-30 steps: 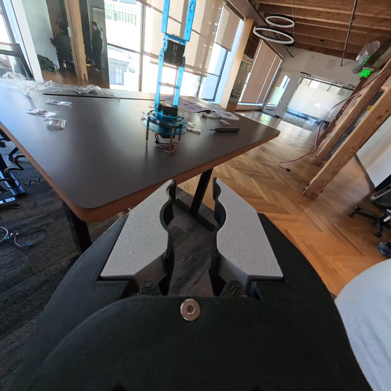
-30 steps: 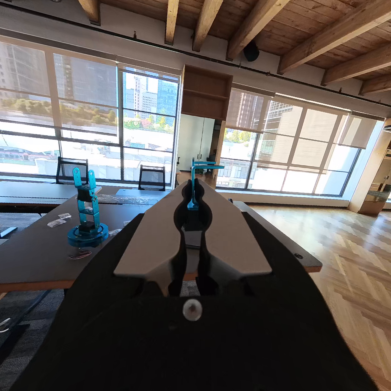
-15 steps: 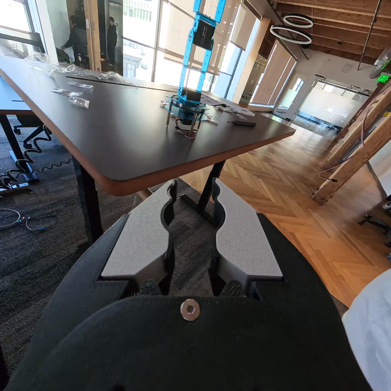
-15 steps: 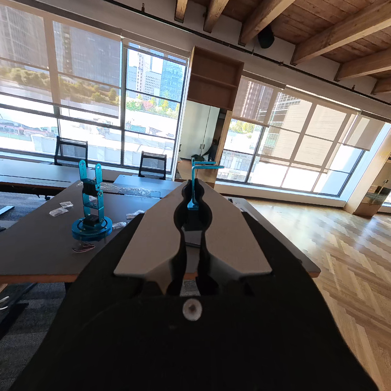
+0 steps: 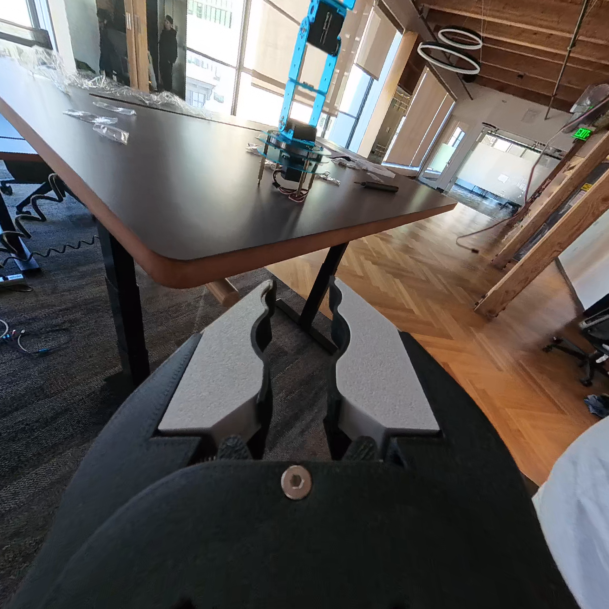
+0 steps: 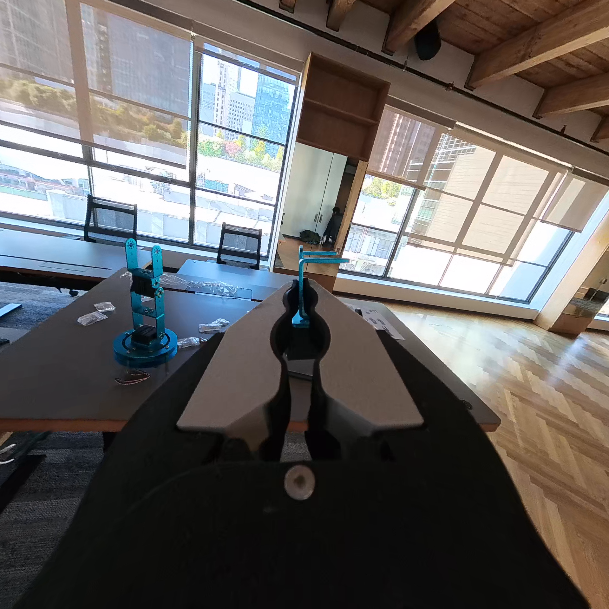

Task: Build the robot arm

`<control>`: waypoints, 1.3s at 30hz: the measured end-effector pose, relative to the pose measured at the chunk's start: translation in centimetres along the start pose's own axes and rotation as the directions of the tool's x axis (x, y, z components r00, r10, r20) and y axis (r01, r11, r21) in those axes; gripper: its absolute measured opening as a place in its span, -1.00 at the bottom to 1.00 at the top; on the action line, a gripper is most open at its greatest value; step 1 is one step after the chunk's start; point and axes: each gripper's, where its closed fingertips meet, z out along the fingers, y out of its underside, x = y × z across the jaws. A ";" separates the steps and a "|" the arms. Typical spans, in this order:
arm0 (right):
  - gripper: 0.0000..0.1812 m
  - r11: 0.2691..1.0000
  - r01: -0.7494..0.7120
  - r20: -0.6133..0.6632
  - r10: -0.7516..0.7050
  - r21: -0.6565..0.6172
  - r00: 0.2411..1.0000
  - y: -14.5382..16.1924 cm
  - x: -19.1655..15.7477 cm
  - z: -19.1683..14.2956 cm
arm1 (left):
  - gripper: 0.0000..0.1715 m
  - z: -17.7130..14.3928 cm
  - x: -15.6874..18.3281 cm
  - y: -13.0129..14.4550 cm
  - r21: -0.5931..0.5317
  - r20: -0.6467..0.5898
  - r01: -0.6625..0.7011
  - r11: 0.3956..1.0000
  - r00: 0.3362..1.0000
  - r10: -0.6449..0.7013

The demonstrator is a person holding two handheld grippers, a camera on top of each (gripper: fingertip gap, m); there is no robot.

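blue metal bracket arm on its round blue base (image 6: 145,329) stands upright on the dark tabletop with the wood edge (image 5: 184,211), only partly built by the look of it. right gripper (image 6: 300,290) is closed on a blue l-shaped metal bracket (image 6: 301,296), held off the table, right of the arm, not attached. left gripper (image 5: 300,293) is partly open, empty, below the table corner in front of the arm. small clear plastic bags (image 6: 92,316) and a dark screwdriver (image 5: 379,187) lie around the arm. room: big windows, herringbone wood floor (image 6: 527,395), grey carpet (image 5: 49,362), timber beams.
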 end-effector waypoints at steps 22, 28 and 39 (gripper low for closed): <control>-0.99 0.998 -0.030 0.074 0.026 0.049 0.997 4.3 -0.1 -2.2 | -0.66 1.6 3.9 -5.9 -0.029 -0.052 -0.042 0.999 0.998 0.040; -0.98 0.999 -0.017 0.118 0.013 0.033 0.993 9.0 1.3 -3.1 | -0.67 4.9 8.4 -9.3 -0.064 -0.070 -0.126 0.990 0.990 0.122; -0.98 0.995 -0.076 0.334 0.052 0.058 0.941 17.5 8.4 -1.2 | -0.67 12.7 17.6 -14.1 0.027 0.000 -0.029 0.999 1.000 0.029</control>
